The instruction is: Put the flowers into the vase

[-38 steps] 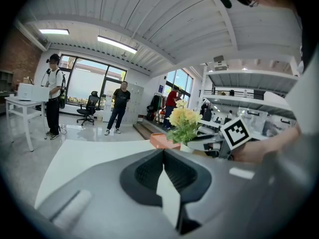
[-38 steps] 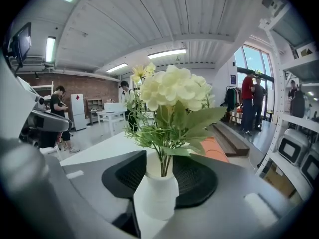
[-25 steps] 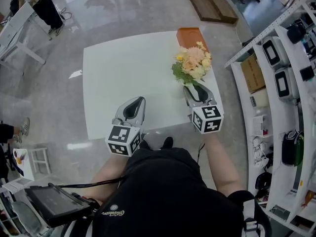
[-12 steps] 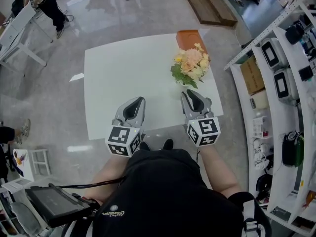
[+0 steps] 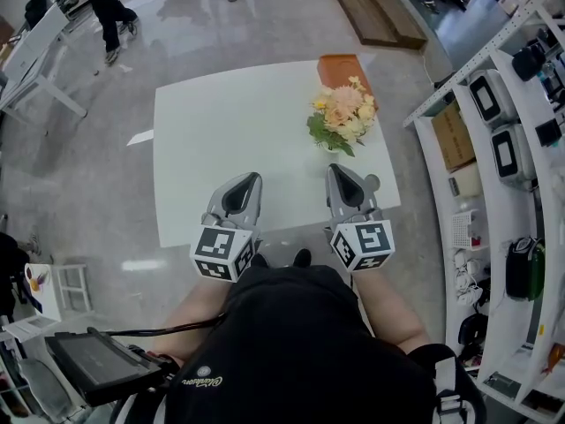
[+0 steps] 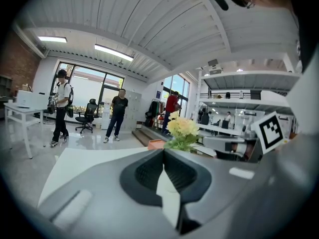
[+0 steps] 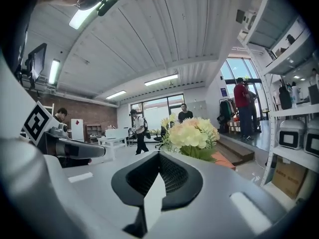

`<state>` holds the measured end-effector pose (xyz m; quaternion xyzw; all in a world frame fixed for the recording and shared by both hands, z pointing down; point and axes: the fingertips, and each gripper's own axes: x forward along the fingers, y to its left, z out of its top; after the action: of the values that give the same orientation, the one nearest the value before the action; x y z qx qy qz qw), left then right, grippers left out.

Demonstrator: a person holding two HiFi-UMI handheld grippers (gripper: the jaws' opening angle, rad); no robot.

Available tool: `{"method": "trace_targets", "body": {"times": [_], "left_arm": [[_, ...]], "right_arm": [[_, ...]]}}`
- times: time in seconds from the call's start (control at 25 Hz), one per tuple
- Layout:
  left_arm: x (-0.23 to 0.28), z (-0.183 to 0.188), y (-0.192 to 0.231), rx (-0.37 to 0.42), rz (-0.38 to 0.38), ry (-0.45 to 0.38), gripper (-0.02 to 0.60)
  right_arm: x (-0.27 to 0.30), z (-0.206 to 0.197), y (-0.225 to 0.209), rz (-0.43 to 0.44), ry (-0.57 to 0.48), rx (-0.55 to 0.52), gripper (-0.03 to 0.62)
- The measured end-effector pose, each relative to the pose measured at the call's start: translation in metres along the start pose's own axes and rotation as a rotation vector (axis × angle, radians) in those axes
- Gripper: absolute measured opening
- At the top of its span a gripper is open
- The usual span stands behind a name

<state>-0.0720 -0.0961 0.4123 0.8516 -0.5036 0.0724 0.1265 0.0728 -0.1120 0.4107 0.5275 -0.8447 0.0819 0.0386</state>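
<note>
We hold the left gripper (image 5: 249, 177) and right gripper (image 5: 336, 169) clenched, empty, over the near edge of the table (image 5: 221, 131); the flowers (image 5: 344, 113) stand far right.

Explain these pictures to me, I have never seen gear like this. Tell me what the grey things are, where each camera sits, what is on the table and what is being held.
There is no robot here. A person holds two grey hand-held tools, the left gripper and the right gripper. The top-down picture comes from a camera on the person's head. The other two come from cameras riding on each gripper, looking along its fingers. On the white square table stands a bouquet of peach and yellow flowers with green leaves. What it stands in is hidden under the blooms. An orange rectangular block sits at the table's far edge. Both grippers are shut, fingers together, and hold nothing.
</note>
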Motion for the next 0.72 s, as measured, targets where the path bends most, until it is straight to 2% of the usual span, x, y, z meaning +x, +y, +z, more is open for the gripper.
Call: {"method": "trace_targets", "body": {"times": [0.72], "left_arm": [[-0.004, -0.001, 0.000, -0.007, 0.011, 0.002, 0.008]], "right_arm": [[0.001, -0.008, 0.013, 0.058, 0.050, -0.003, 0.000]]}}
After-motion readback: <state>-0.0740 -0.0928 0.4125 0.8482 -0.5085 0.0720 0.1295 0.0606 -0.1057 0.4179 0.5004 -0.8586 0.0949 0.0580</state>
